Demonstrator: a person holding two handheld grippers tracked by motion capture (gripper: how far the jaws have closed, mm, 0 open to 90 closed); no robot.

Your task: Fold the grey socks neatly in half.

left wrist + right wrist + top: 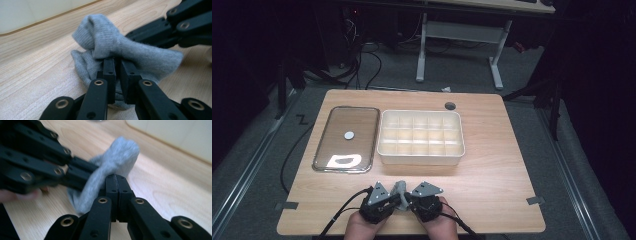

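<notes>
Pinching the grey sock (110,47) from both sides, left gripper (117,66) and right gripper (116,182) fingers clenched on it, probably to fold it near the table (492,165) edge.

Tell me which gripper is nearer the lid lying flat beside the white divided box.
Left. The left gripper sits at the table's near edge, below the lid and a little to its right. The right gripper, pinching the same grey sock, is farther right, below the white box.

The sock (399,188) lies before the divided box (421,156), right of the tray (324,145).
</notes>
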